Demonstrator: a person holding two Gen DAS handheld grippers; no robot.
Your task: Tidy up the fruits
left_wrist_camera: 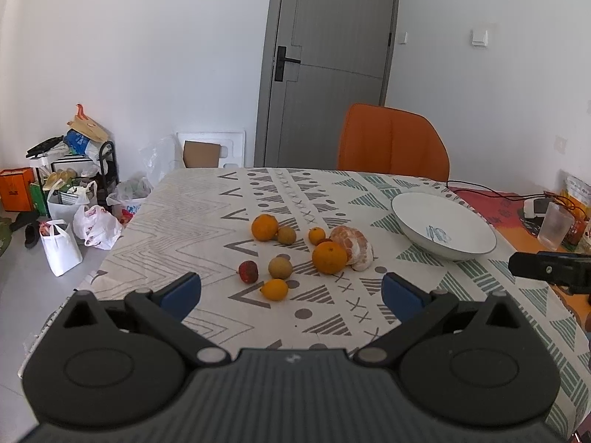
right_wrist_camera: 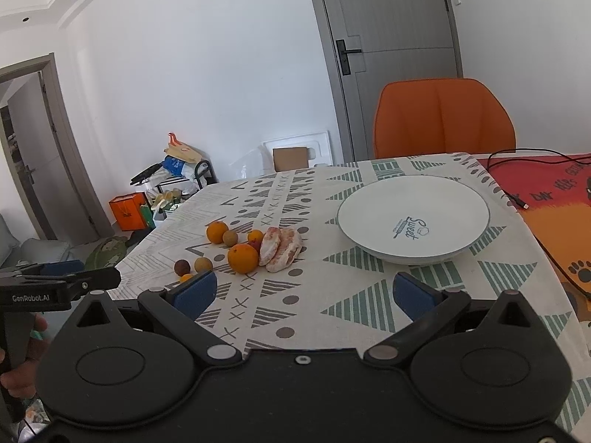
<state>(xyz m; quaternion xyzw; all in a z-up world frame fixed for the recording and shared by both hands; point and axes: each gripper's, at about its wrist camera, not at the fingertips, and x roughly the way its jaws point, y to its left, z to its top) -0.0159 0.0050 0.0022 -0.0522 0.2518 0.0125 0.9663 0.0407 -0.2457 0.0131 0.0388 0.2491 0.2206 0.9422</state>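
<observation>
Several fruits lie in a loose cluster on the patterned tablecloth: a large orange [left_wrist_camera: 329, 257] [right_wrist_camera: 242, 258], a peeled pomelo piece [left_wrist_camera: 352, 247] [right_wrist_camera: 282, 248], another orange [left_wrist_camera: 264, 227] [right_wrist_camera: 217, 231], a small orange [left_wrist_camera: 274, 289], brown longans [left_wrist_camera: 280, 267] [right_wrist_camera: 203, 264] and a red lychee [left_wrist_camera: 248, 271] [right_wrist_camera: 182, 267]. A white bowl [left_wrist_camera: 443, 224] [right_wrist_camera: 413, 216] stands empty to their right. My left gripper [left_wrist_camera: 291, 291] is open and empty, just short of the fruits. My right gripper [right_wrist_camera: 303, 291] is open and empty, in front of the bowl and the fruits.
An orange chair [left_wrist_camera: 393, 144] [right_wrist_camera: 443, 118] stands at the table's far side. A black cable [right_wrist_camera: 517, 158], a plastic cup [left_wrist_camera: 554, 225] and clutter lie on the red cloth at the right. Bags [left_wrist_camera: 85, 217] sit on the floor at the left.
</observation>
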